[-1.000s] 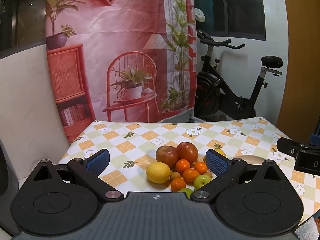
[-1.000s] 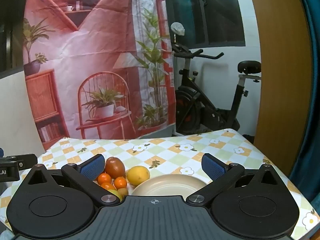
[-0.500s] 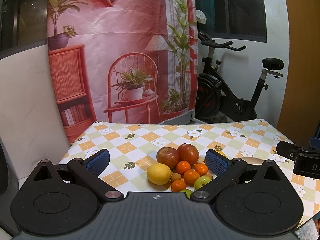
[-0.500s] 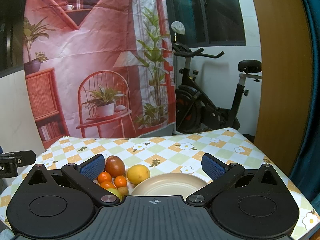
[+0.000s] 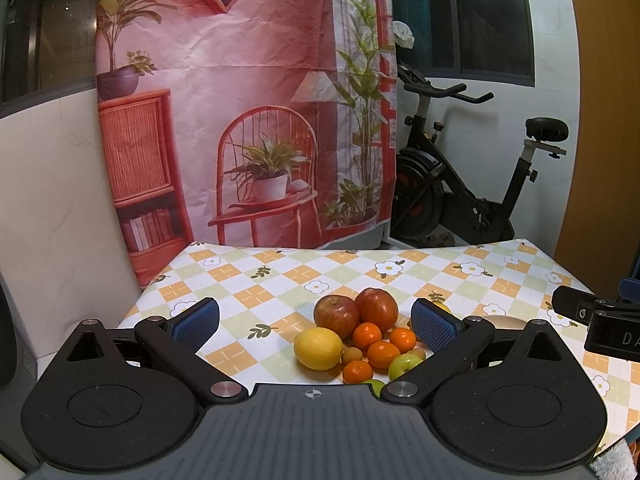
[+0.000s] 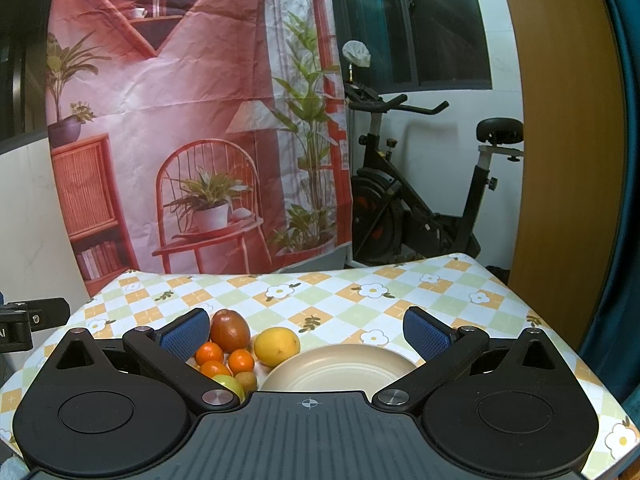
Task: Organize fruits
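A heap of fruit lies on the checked tablecloth [image 5: 280, 276]: two red apples [image 5: 337, 316], a yellow lemon [image 5: 318, 348], several small oranges [image 5: 383, 353], green fruits [image 5: 404, 365] and small brown ones. My left gripper [image 5: 316, 322] hangs open just short of the heap, holding nothing. A beige plate [image 6: 340, 370] sits right of the fruit, with a second lemon [image 6: 277, 346] and an apple [image 6: 229, 330] beside it. My right gripper [image 6: 306, 330] is open above the plate's near side, holding nothing. The other gripper's tip [image 5: 592, 320] shows at the right edge of the left wrist view.
A printed pink backdrop [image 5: 240, 120] hangs behind the table. An exercise bike [image 5: 460, 192] stands at the back right, next to a wooden door [image 6: 568, 160]. A white wall [image 5: 48, 200] borders the table's left side. A dark curtain [image 6: 624, 200] is at the far right.
Both views have tilted up slightly, so the fruit and plate sit a little lower in the frames. Both grippers stay open and nothing on the table has moved.
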Available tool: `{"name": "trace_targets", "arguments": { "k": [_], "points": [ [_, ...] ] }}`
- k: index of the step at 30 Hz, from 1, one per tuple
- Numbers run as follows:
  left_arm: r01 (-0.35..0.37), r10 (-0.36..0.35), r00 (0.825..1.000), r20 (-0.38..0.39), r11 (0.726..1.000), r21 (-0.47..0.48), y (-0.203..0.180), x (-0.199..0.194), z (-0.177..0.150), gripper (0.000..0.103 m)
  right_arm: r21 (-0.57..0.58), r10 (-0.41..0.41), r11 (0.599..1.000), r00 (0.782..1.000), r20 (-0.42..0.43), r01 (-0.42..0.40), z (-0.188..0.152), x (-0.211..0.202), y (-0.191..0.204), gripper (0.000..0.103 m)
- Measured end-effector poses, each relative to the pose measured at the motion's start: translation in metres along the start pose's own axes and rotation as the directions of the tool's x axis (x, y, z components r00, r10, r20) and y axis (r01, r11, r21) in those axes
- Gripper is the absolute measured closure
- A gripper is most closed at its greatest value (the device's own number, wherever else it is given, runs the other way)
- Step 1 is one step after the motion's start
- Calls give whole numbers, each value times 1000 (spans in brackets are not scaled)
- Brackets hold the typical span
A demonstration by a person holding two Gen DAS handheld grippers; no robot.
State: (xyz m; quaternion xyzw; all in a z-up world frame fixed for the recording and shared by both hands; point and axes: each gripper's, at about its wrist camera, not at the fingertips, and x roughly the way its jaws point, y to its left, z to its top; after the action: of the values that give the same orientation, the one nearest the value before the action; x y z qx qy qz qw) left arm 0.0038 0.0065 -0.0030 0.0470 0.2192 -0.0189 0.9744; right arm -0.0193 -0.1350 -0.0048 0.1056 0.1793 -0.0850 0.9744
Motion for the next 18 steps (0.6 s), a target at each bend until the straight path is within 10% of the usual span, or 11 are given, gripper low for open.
{"name": "trace_targets", "arguments": {
  "k": [18],
  "points": [
    [2, -2, 1000, 1, 1000, 0, 1, 0, -1, 0, 0, 0, 1000, 1000, -2, 0, 1, 0, 0, 0]
  ]
}}
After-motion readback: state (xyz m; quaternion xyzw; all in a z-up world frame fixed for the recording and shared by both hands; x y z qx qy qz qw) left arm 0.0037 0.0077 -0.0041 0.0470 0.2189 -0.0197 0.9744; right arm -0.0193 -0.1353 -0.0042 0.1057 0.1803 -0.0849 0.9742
